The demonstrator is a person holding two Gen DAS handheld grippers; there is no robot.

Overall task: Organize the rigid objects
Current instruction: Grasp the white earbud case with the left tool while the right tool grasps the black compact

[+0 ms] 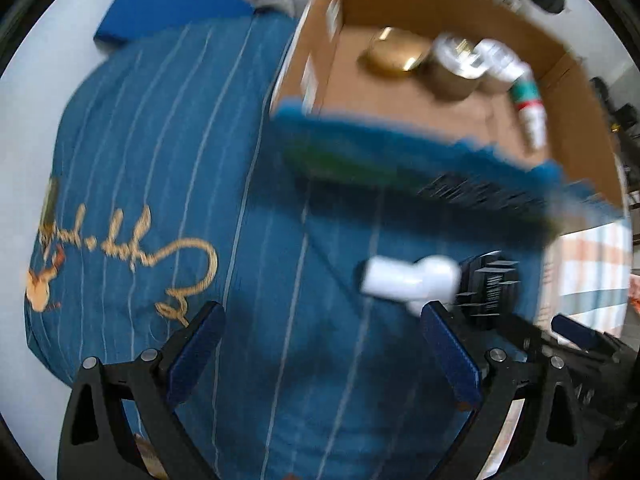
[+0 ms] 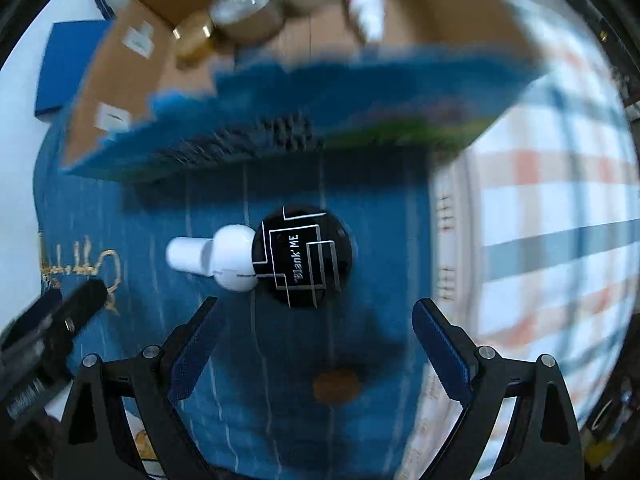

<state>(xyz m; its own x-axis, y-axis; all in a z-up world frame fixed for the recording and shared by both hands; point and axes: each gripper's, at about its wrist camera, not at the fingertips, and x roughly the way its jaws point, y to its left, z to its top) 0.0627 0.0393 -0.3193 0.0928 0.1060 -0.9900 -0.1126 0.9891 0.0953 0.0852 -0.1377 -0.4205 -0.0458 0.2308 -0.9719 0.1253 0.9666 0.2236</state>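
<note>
A black bottle with a white pump top (image 2: pixel 280 254) lies on its side on the blue striped cloth (image 2: pixel 360 216); it also shows in the left wrist view (image 1: pixel 412 282). My right gripper (image 2: pixel 314 324) is open just short of it, jaws either side. My left gripper (image 1: pixel 322 338) is open and empty to the bottle's left. Behind stands a cardboard box (image 1: pixel 400 92) holding a gold tin (image 1: pixel 394 54), round tins (image 1: pixel 456 68) and a white tube (image 1: pixel 528 104). The box also shows in the right wrist view (image 2: pixel 132 80).
A blue pad (image 1: pixel 168 4) lies at the back left. A checked cloth (image 2: pixel 540 220) lies to the right of the blue cloth. A small brown disc (image 2: pixel 336 386) lies on the blue cloth near the right gripper. The left gripper shows at the left edge of the right wrist view (image 2: pixel 60 320).
</note>
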